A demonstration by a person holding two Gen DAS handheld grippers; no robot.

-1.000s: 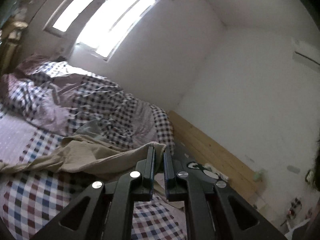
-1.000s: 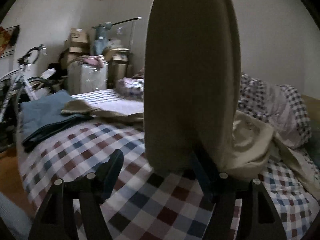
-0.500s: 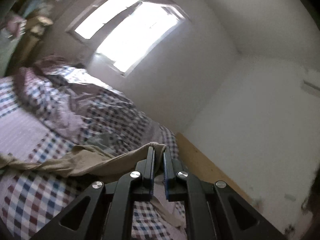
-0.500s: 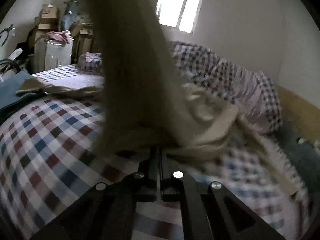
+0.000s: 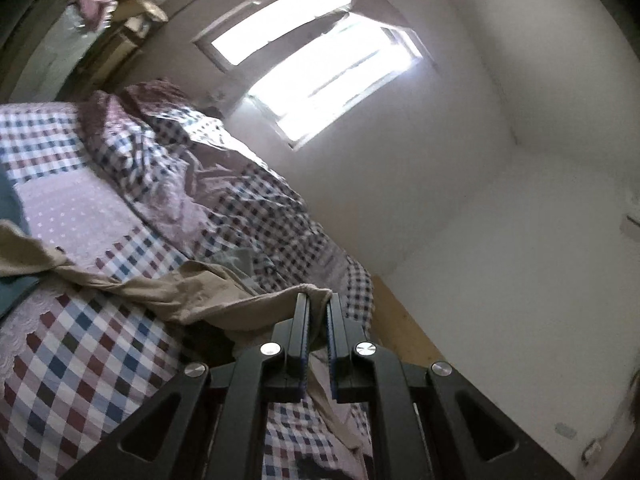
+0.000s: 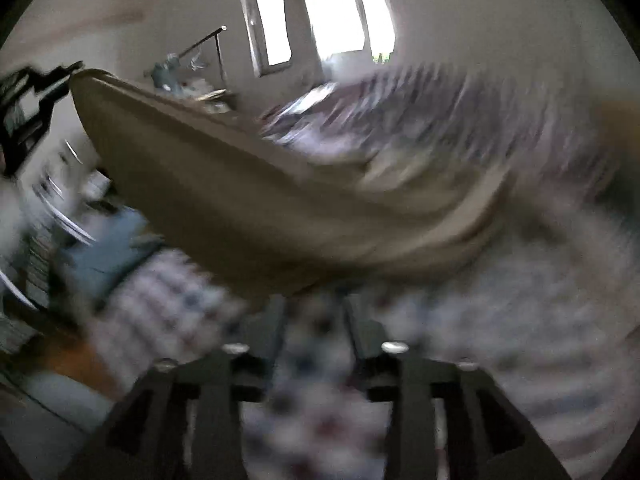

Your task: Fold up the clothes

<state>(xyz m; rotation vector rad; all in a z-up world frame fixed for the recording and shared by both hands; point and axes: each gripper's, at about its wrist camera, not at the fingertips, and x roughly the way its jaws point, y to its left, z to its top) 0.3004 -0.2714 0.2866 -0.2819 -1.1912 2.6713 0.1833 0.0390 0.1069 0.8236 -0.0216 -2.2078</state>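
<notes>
A beige garment (image 5: 192,292) stretches from the left across the checked bedsheet (image 5: 80,360) up to my left gripper (image 5: 318,304), which is shut on its edge and holds it lifted. In the right wrist view everything is smeared by motion. The same beige garment (image 6: 248,208) hangs as a wide band just above my right gripper (image 6: 314,300). That gripper's fingers stand apart, with the checked sheet showing between them. The fingertips meet the cloth's lower edge, and I cannot tell whether they touch it.
A rumpled checked quilt (image 5: 224,184) lies along the wall under the window (image 5: 320,64). A wooden headboard (image 5: 400,328) bounds the bed on the right. A blue garment (image 6: 104,248) lies at the bed's left edge. Boxes and clutter (image 5: 96,0) stand beyond it.
The right gripper was open, shut on the beige cloth half a second ago, and now its fingers are apart again while it swings fast. The left gripper has tilted upward, still holding the cloth.
</notes>
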